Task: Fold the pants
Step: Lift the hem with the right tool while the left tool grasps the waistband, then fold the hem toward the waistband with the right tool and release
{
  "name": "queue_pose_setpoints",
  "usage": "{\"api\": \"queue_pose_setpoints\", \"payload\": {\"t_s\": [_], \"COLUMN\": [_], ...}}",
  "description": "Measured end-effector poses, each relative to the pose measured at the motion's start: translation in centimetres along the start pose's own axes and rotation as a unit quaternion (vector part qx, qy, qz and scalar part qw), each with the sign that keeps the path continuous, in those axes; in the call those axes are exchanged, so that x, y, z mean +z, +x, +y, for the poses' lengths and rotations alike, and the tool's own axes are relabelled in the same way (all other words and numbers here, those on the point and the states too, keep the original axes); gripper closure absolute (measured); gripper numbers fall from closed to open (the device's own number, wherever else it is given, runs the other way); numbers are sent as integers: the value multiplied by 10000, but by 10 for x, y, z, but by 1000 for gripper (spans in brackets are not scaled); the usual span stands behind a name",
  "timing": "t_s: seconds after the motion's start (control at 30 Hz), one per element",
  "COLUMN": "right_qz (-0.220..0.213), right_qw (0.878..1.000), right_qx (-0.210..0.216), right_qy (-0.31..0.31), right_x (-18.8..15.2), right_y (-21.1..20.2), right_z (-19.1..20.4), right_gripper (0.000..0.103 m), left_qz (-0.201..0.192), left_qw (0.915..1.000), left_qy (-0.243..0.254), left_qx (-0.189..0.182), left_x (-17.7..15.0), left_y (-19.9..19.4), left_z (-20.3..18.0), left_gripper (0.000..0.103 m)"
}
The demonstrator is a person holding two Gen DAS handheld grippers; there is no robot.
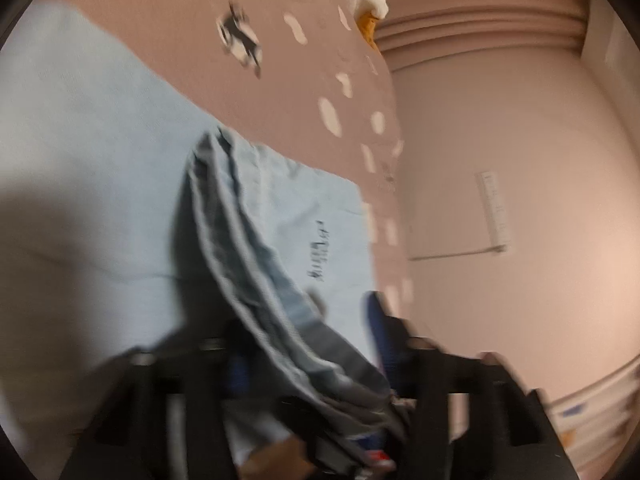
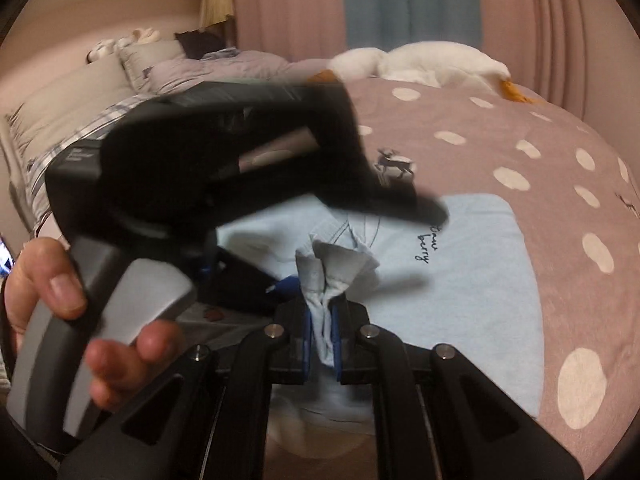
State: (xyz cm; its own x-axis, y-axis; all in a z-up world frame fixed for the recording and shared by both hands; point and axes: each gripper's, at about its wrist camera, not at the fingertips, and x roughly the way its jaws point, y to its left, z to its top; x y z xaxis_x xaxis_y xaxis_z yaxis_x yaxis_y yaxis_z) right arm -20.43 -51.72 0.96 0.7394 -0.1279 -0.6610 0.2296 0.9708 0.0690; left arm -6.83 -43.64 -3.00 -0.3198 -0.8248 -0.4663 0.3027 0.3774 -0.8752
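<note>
The light blue pants (image 2: 452,276) lie spread on the bed (image 2: 540,152), near its front edge. The right hand-held gripper (image 2: 322,340) is clamped on a bunched fold of their cloth, likely to carry it over. The left hand-held gripper (image 1: 316,364) has lifted fabric between its fingers; blur hides whether it grips.

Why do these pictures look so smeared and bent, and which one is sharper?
Left wrist view: motion blur smears everything, the pants and the left gripper alike; the fisheye lens curves the wall. Right wrist view: sharper on the right gripper pinching the cloth, yet the other handheld gripper crossing in front is streaked.
</note>
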Motion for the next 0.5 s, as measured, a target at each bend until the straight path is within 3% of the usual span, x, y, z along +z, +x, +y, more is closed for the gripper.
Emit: {"api": "queue_pose_setpoints", "payload": {"t_s": [0.13,0.4,0.5], "right_qz": [26,164,616], "right_qw": [9993,9918,9882], "right_qx": [251,992,1236], "right_qy": [-267,-786,-663], "right_x": [8,16,6], "right_y": [4,28,53], "right_z": [17,71,81], "right_gripper": [92,90,65], "left_qz": [-312,-807,-731], "left_qw": [9984,9848,9770], "left_qy": [352,602,382], "left_qx": [310,1413,1967], "left_x": [-3,-1,2], "left_y": [-30,-78,-81], "left_z": [-1,24,47], "left_gripper": [75,76,75]}}
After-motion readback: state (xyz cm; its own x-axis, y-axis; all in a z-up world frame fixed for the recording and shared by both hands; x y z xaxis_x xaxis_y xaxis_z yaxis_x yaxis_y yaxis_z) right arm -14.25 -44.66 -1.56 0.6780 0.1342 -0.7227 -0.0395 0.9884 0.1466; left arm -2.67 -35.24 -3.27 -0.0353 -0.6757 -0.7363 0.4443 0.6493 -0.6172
